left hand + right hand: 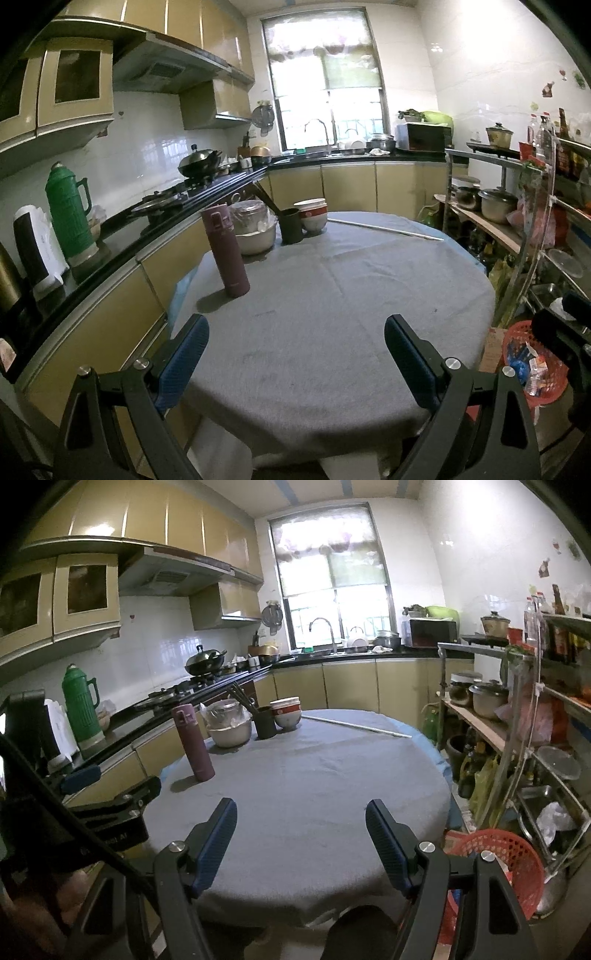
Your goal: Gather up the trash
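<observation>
We see red trash basket (532, 369) at near right holding wrappers (524, 363); grey tablecloth (332, 295) bare of litter. Left gripper (295, 354) and right gripper (301, 834) both spread, pinching nothing. We judge collecting nearly done.

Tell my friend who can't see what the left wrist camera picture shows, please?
The left gripper hangs open and empty over a round table with a grey cloth, in a kitchen. At the table's far side stand a purple flask, bowls and a dark cup. A red basket holding wrappers sits low on the right.
</observation>
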Tool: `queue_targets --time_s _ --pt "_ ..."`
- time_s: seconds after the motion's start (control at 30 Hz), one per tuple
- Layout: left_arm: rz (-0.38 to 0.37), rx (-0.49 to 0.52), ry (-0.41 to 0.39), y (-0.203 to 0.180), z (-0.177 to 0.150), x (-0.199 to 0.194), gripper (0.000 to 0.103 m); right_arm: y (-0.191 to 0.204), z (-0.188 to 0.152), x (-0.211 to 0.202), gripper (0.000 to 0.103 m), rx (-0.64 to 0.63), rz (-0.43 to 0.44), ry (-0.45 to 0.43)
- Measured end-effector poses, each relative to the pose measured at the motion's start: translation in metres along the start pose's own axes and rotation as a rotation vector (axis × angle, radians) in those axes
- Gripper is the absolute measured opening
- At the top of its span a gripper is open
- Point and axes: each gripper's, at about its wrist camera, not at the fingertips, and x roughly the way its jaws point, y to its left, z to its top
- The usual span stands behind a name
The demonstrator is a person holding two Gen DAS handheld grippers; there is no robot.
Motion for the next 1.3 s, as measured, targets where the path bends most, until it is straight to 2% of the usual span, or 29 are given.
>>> queue_targets --time_s 0.27,0.53,0.83,1.3 --pt "0.015 -0.042 0.006 0.014 0.001 0.004 0.096 0.019 0.007 0.005 0.075 -0.045 -0.007 -0.015" --pt "0.038 -0.074 0.008 0.026 0.000 0.008 0.096 0.021 -0.002 0.014 0.075 -0.035 -0.001 0.026" --pt "0.063 -0.085 0.014 0.032 -0.004 0.013 0.096 0.020 -0.018 0.039 0.075 0.006 0.022 0.115" --pt "0.070 -0.105 0.029 0.037 -0.006 0.019 0.096 0.017 -0.016 0.038 0.075 0.021 0.017 0.102"
